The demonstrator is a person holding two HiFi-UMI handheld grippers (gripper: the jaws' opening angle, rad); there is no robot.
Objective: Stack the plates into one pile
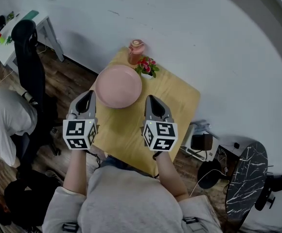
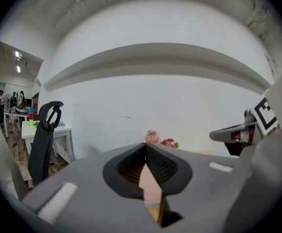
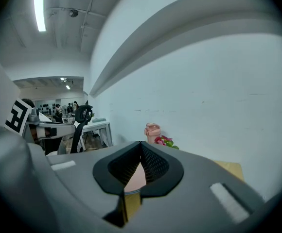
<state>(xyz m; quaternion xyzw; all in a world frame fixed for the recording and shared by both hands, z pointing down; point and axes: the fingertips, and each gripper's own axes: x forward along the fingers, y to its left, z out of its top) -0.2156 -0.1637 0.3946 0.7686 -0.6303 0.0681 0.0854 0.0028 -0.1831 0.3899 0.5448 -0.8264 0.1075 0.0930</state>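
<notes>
Both tongs are closed tip to tip, holding nothing. The left tongs [image 2: 145,145] and right tongs [image 3: 141,143] each show only a pink sliver below their tips. Only the head view shows the whole pink plate [image 1: 118,86], lying on the yellow bench [image 1: 175,101] just beyond them, near a pink cup [image 1: 136,51] and flowers [image 1: 147,67].

A pale pink plate [image 1: 118,85] is shown between the grey left gripper [image 1: 89,95] and right gripper [image 1: 150,99], their cubes [image 1: 79,133] patterned black and white. The table [image 1: 180,101] is yellow, and the cup [image 1: 135,51] beyond is possibly salmon.
</notes>
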